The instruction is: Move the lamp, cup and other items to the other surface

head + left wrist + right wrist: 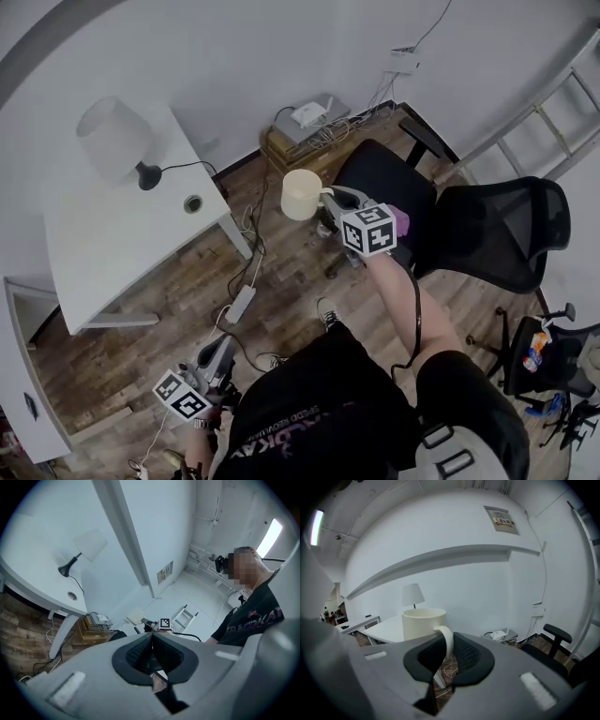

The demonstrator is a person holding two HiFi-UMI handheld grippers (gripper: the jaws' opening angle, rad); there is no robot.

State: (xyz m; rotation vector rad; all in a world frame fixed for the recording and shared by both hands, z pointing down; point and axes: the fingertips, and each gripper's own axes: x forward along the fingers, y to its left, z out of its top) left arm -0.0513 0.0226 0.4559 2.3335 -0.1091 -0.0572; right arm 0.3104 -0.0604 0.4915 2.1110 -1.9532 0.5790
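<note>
1. Wood-plank floor [291, 281] runs under the whole scene, with plain white walls round it.
2. Our right gripper [447, 646] has its jaws narrowed onto the handle of the cream cup [423, 623] and holds it upright in the air above the floor.
3. Our left gripper [152, 641] has its jaws pressed together with nothing between them. In the head view it sits low at 7 o'clock, close to our body.
4. From the cup, the white table [112, 253] lies at 9 o'clock, well apart. The lamp [112, 139] stands at 10 o'clock on the table's far end, near a round grommet hole [193, 202].
5. As we judge progress, the cup is mid-carry and rests on neither surface. The lamp stands on the table, and neither claw touches it. We cannot tell whether that table is the start or the goal, and we see no other items on it.
6. For room to move, a black office chair [384, 183] crowds the cup at 3 o'clock. A low wooden box [281, 145] sits at 12 o'clock. A power strip [240, 305] and cables lie on the floor at 7 o'clock. We judge the table's near edge to be the line to clear.
</note>
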